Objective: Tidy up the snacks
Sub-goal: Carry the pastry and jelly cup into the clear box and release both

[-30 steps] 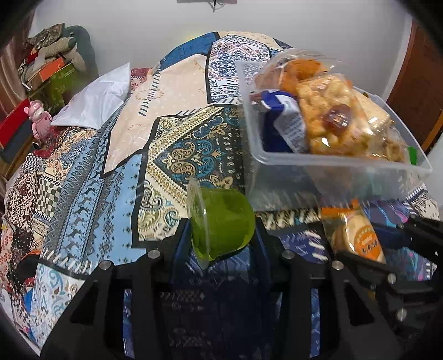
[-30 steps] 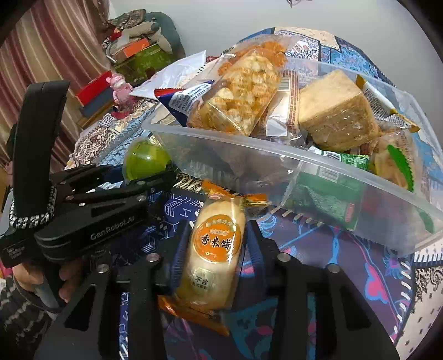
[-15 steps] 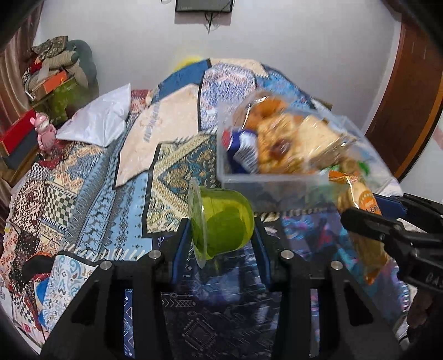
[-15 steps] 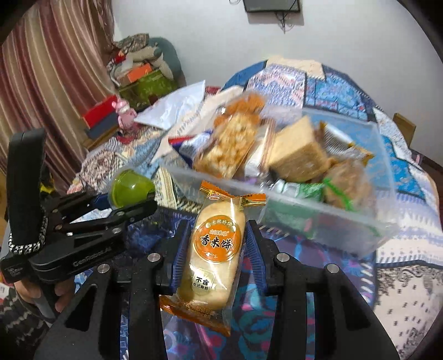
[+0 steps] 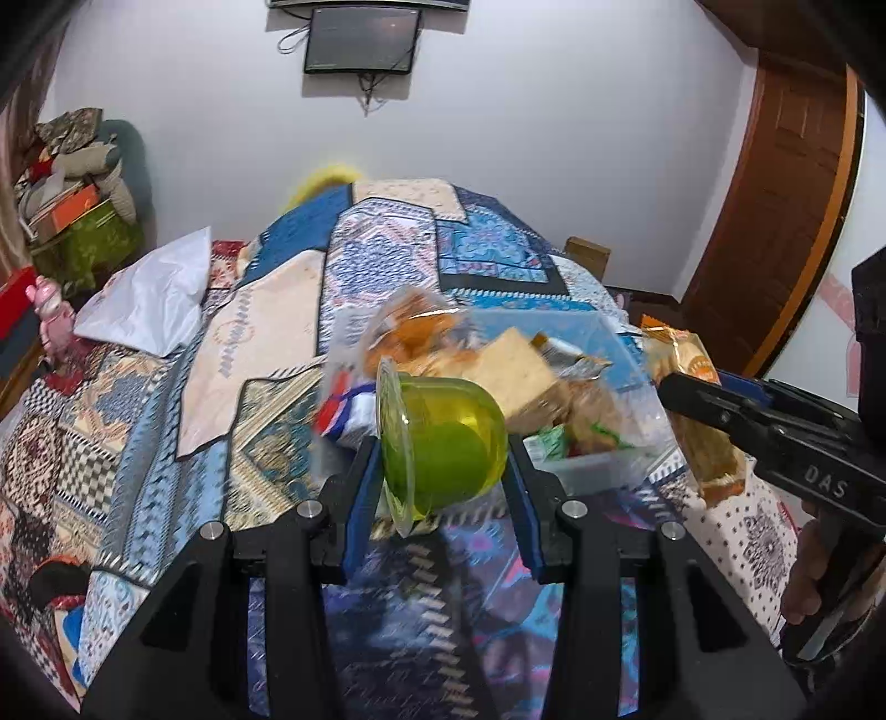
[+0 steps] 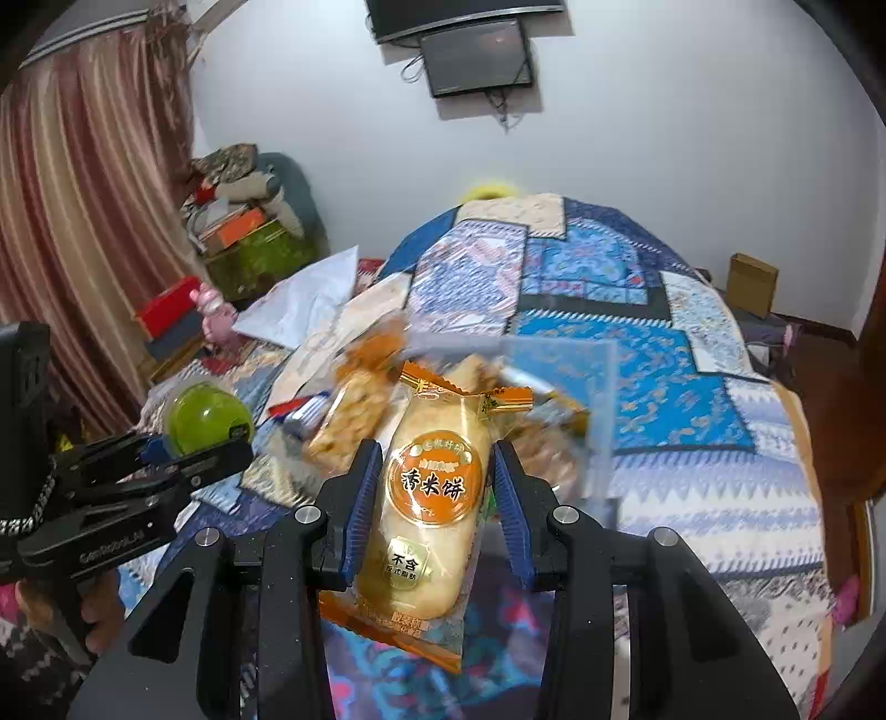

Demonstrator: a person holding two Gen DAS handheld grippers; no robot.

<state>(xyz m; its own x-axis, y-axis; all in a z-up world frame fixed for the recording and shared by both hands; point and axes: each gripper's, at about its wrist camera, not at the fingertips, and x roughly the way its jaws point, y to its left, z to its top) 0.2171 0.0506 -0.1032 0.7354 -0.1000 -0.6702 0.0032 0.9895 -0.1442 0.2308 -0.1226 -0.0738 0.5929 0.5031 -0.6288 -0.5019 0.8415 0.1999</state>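
My left gripper (image 5: 443,459) is shut on a green jelly cup (image 5: 443,443), held on its side above the patterned bed. The cup also shows in the right wrist view (image 6: 207,421). My right gripper (image 6: 437,482) is shut on an orange-labelled rice cake packet (image 6: 429,498), upright between the blue pads; the packet shows at the right of the left wrist view (image 5: 692,410). A clear plastic bin (image 5: 603,459) full of wrapped snacks stands on the bed just beyond and below both grippers; it also shows in the right wrist view (image 6: 601,387).
A patchwork bedspread (image 5: 232,387) covers the bed. A white pillow (image 5: 149,299) lies far left. Piled boxes and clothes (image 6: 243,221) stand by the curtain. A wall screen (image 5: 360,39) hangs ahead, a wooden door (image 5: 775,221) at right.
Both grippers have risen and pulled back from the bin with their snacks held; the bin now looks smaller and lower, and more of the wall and room shows.
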